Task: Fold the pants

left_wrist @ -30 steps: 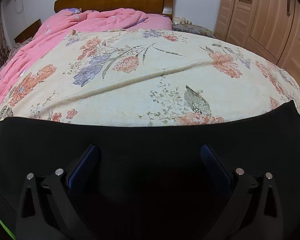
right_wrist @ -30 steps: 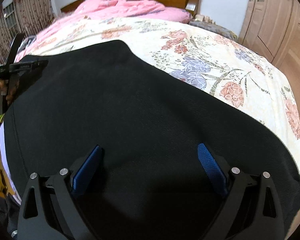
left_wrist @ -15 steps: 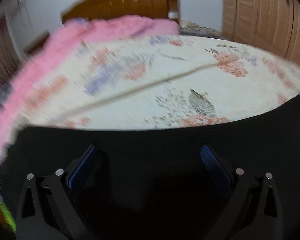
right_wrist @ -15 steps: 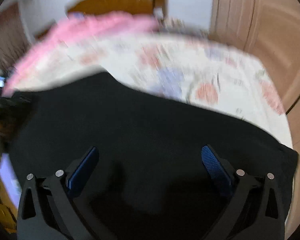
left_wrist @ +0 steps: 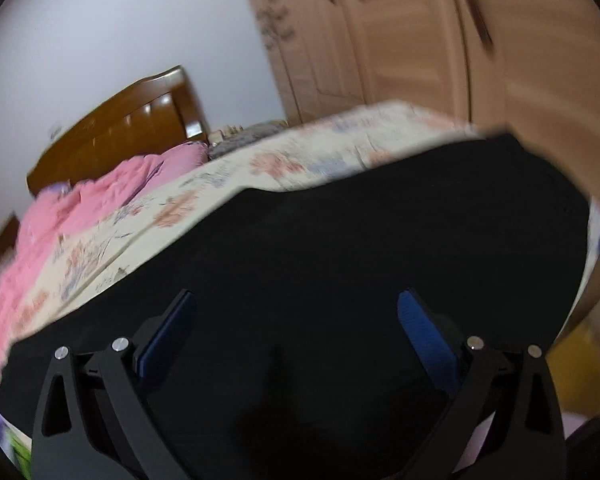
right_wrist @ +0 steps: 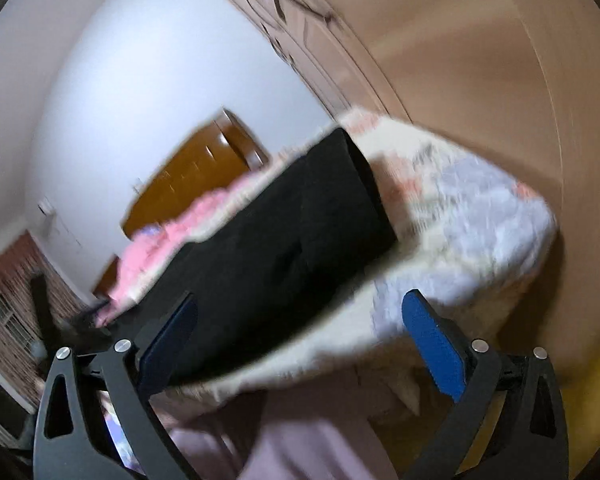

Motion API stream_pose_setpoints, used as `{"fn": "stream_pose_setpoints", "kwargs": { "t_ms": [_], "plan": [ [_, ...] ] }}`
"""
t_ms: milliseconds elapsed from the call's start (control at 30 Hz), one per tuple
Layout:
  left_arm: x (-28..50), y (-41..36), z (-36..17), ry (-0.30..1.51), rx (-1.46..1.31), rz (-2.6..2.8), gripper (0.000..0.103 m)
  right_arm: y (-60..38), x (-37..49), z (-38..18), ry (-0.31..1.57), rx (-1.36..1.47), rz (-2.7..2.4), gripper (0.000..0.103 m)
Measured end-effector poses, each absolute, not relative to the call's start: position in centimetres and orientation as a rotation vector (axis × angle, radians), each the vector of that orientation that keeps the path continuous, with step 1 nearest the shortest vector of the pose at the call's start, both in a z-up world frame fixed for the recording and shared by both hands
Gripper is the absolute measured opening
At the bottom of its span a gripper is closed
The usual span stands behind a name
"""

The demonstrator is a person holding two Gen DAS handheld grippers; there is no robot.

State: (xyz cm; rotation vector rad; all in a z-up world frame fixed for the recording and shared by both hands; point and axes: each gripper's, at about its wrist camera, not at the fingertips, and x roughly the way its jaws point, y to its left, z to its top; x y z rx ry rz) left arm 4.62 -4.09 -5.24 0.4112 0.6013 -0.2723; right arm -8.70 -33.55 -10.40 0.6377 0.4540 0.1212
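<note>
The black pants (left_wrist: pixel 360 248) lie spread flat on the floral bedsheet (left_wrist: pixel 284 164), reaching close to the bed's near right corner. My left gripper (left_wrist: pixel 296 300) hovers over their near part, open, with nothing pinched between its blue pads (left_wrist: pixel 424 328). In the blurred, tilted right wrist view the pants (right_wrist: pixel 284 248) show as a dark band across the bed. My right gripper (right_wrist: pixel 300 300) is open and empty at the bed's near edge. Its left finger is over the pants' edge and its right finger is over the sheet (right_wrist: pixel 472 216).
A pink quilt (left_wrist: pixel 100 204) and a wooden headboard (left_wrist: pixel 132 128) lie at the bed's far end. Wardrobe doors (left_wrist: pixel 420 40) stand to the right of the bed. Yellow floor (right_wrist: pixel 588 392) shows past the bed's corner, and pale lilac cloth (right_wrist: pixel 300 448) hangs below the right gripper.
Both grippers have swung right along the bed's near edge and rolled, tilting both views. The right one has left the middle of the pants for the bed's corner. Jaws stayed wide.
</note>
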Motion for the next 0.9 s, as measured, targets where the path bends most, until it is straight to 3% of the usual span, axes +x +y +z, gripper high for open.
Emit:
{"fn": "stream_pose_setpoints", "kwargs": {
  "t_ms": [100,200,267,400,767,800,867,900],
  "plan": [
    [5.6,-4.8,-8.2,0.681,0.479,-0.264,0.101,-34.2,-7.1,-11.0,0.455,0.68,0.155,0.097],
    [7.2,-2.6,-8.6,0.764,0.287,-0.31,0.102,-35.1,-5.8,-11.3,0.444,0.738,0.197,0.082],
    [8.4,-1.5,-8.9,0.826,0.186,-0.341,0.102,-35.2,-6.0,-10.6,0.414,0.74,0.204,0.081],
    [8.3,-1.7,-9.1,0.803,0.207,-0.334,0.102,-34.8,-6.9,-9.5,0.323,0.686,0.231,0.074],
    [7.8,-1.7,-9.4,0.795,0.197,-0.334,0.102,-35.3,-5.8,-10.0,0.359,0.714,0.226,0.065],
    [7.4,-1.7,-9.4,0.794,0.197,-0.334,0.102,-35.4,-5.5,-10.1,0.372,0.72,0.22,0.059],
    [7.5,-1.7,-9.4,0.793,0.197,-0.331,0.102,-35.6,-4.8,-10.0,0.398,0.721,0.208,0.026],
    [7.5,-1.8,-9.4,0.795,0.198,-0.33,0.102,-35.4,-4.8,-9.6,0.393,0.7,0.199,0.025]
  ]
}}
